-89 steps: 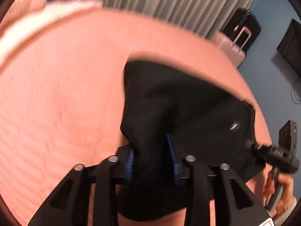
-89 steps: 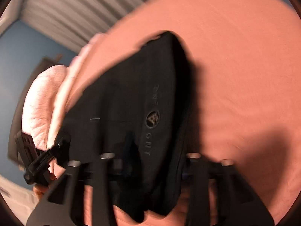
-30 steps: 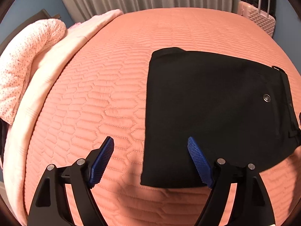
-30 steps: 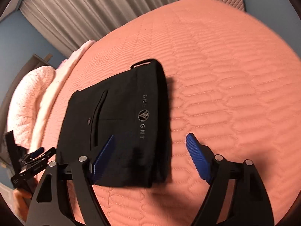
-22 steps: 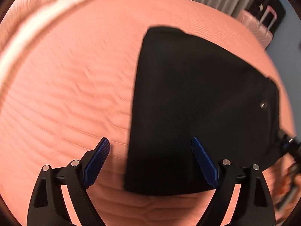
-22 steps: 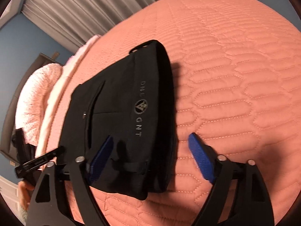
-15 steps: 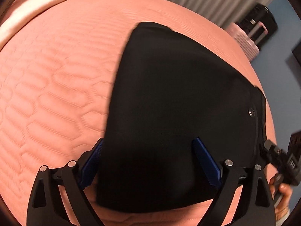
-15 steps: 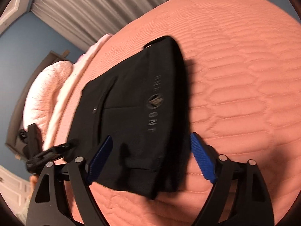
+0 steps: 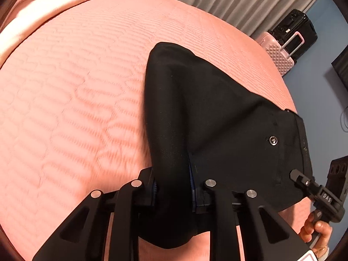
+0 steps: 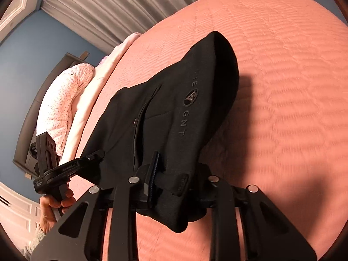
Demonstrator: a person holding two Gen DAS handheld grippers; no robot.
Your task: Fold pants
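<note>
Both the left gripper (image 9: 174, 187) and right gripper (image 10: 174, 187), jaws just closed, clamp the near edge of the folded black pants (image 9: 217, 113) on the bed (image 9: 76, 87); next, apparently, another fold away, kept level.

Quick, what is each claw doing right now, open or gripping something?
Left claw: just closed, gripping the near edge of the black pants.
Right claw: just closed, gripping the pants' other near corner.

Warm dim light, motion-blurred bedspread (image 9: 71, 100), fisheye bending, dark vignetted corners
</note>
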